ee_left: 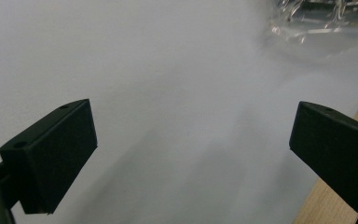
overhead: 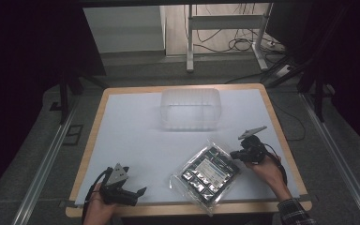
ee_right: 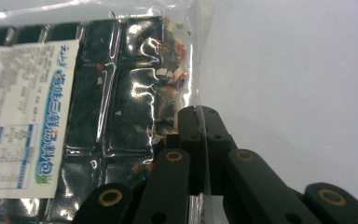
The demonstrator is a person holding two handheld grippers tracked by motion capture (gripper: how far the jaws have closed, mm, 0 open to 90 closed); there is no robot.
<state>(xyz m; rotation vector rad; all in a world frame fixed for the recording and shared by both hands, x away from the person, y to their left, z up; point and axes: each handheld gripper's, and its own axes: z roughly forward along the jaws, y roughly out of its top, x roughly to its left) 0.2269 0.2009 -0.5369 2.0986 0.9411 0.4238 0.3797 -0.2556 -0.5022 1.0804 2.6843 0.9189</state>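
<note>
Near the table's right edge, right gripper [ee_right: 199, 116] pinches crinkly clear packet [ee_right: 98, 93]; left gripper [ee_left: 191, 154] gapes.

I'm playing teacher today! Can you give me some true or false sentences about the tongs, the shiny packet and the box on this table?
1. The right tongs are pinching the clear edge of the shiny packet. True.
2. The left tongs are shut tight on the packet. False: their jaws stand wide apart over bare white table, holding nothing.
3. The see-through box stands farther back on the table than the packet. True.
4. The packet is lying inside the box. False: it lies on the table near the front edge, apart from the box.
5. The packet has a white label on it. True.
</note>
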